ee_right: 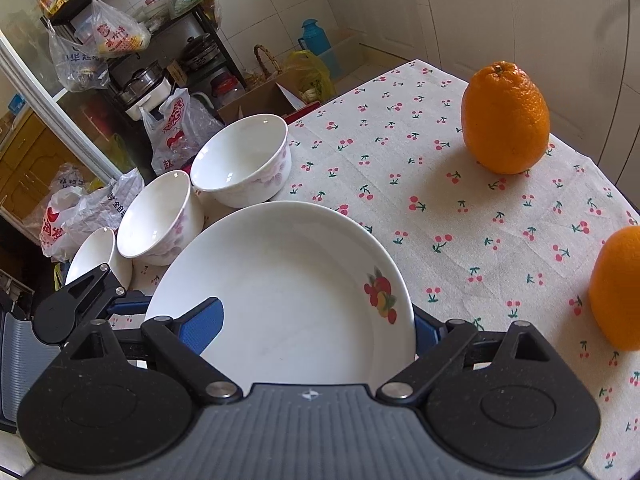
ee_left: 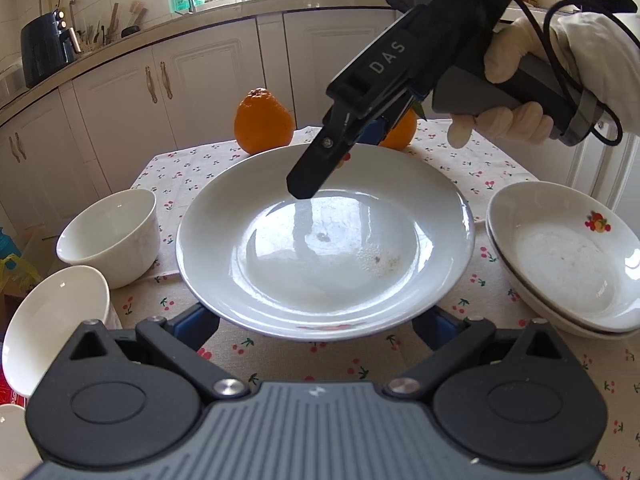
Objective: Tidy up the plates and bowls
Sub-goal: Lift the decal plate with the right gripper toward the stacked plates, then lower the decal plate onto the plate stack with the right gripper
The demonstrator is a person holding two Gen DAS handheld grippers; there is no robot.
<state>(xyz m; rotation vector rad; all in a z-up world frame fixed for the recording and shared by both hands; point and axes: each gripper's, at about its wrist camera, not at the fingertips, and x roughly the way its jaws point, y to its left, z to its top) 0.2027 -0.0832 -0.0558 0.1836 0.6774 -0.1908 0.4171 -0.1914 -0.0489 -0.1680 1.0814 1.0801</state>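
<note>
A large white plate [ee_left: 324, 240] with a fruit print is held above the cherry-print tablecloth [ee_left: 400, 352]. My right gripper [ee_left: 320, 176] has one finger over its far rim and one beneath, shut on it; in the right wrist view the plate [ee_right: 288, 292] sits between the blue pads [ee_right: 204, 326]. My left gripper [ee_left: 316, 322] has its wide-apart fingers under the plate's near rim, tips hidden. Two stacked plates [ee_left: 560, 256] lie at the right. White bowls [ee_left: 108, 236] [ee_left: 52, 316] stand at the left, and also show in the right wrist view [ee_right: 240, 160] [ee_right: 156, 216].
Two oranges [ee_right: 504, 120] [ee_right: 620, 288] sit on the cloth at the far side of the table. White kitchen cabinets [ee_left: 160, 80] stand behind the table. Shelves and plastic bags [ee_right: 120, 60] are on the floor side past the bowls.
</note>
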